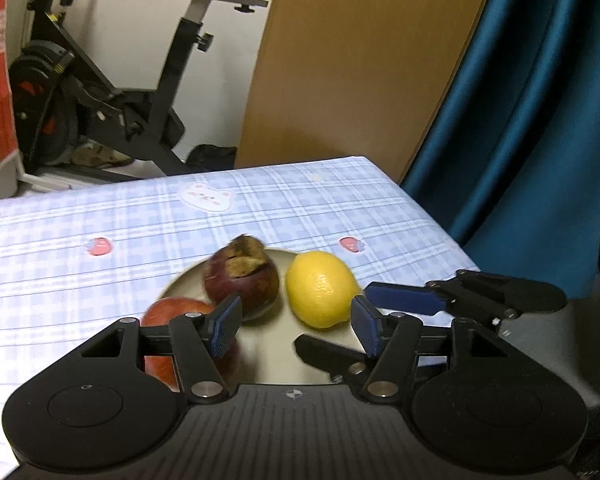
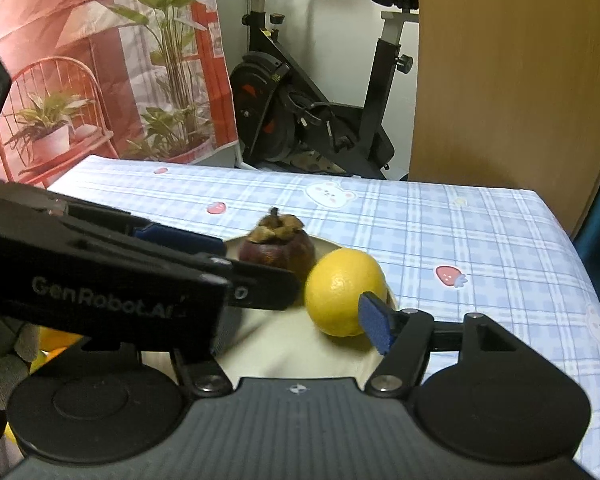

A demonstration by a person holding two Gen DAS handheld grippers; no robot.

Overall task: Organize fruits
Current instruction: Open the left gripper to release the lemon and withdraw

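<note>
A beige plate (image 1: pixel 276 364) on the checked tablecloth holds a dark mangosteen (image 1: pixel 242 280), a yellow lemon (image 1: pixel 320 288) and a red apple (image 1: pixel 168 316). My left gripper (image 1: pixel 295 326) hovers over the plate's near side, open, with nothing between its blue pads; its left pad hides part of the apple. In the right wrist view the lemon (image 2: pixel 342 292) lies just left of the right pad (image 2: pixel 374 324), with the mangosteen (image 2: pixel 278 250) behind it. My right gripper (image 2: pixel 300 330) is open around the lemon's near side. The left gripper's fingers (image 2: pixel 204 268) cross in front and hide the right gripper's left finger.
The table's far edge (image 1: pixel 204 176) and right edge (image 2: pixel 572 240) are close. Behind stand an exercise bike (image 1: pixel 112 96), a leaning wooden board (image 1: pixel 360 64), a blue curtain (image 1: pixel 540 120) and a printed backdrop (image 2: pixel 100 64). A gloved hand (image 2: pixel 4 364) shows at lower left.
</note>
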